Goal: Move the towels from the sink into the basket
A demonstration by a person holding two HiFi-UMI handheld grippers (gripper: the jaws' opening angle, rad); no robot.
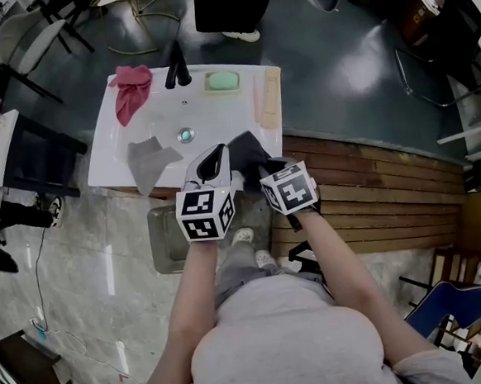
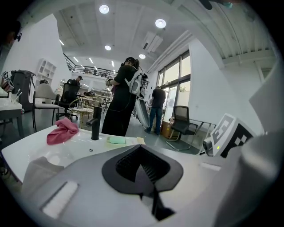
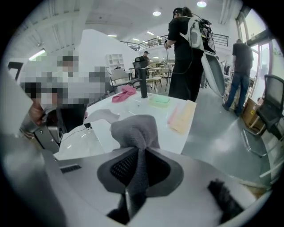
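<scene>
A white sink [image 1: 105, 160] holds a pink towel [image 1: 133, 88] at its back left corner and a light grey towel [image 1: 147, 159] draped over its front edge. A dark grey towel [image 1: 249, 149] hangs lifted above the sink's front right, with my right gripper [image 1: 255, 171] shut on it. The right gripper view shows this towel [image 3: 135, 128] bunched between the jaws of that gripper [image 3: 137, 166]. My left gripper [image 1: 215, 157] hovers beside it, jaws together and empty [image 2: 144, 170]. A translucent grey basket [image 1: 163, 234] sits on the floor below the sink's front edge.
A black faucet [image 1: 177, 68], a green soap bar [image 1: 222, 81] and a beige cloth [image 1: 268, 98] lie along the sink's back and right side. A person in black stands behind the sink [image 2: 122, 104]. Wooden decking [image 1: 373, 193] lies to the right.
</scene>
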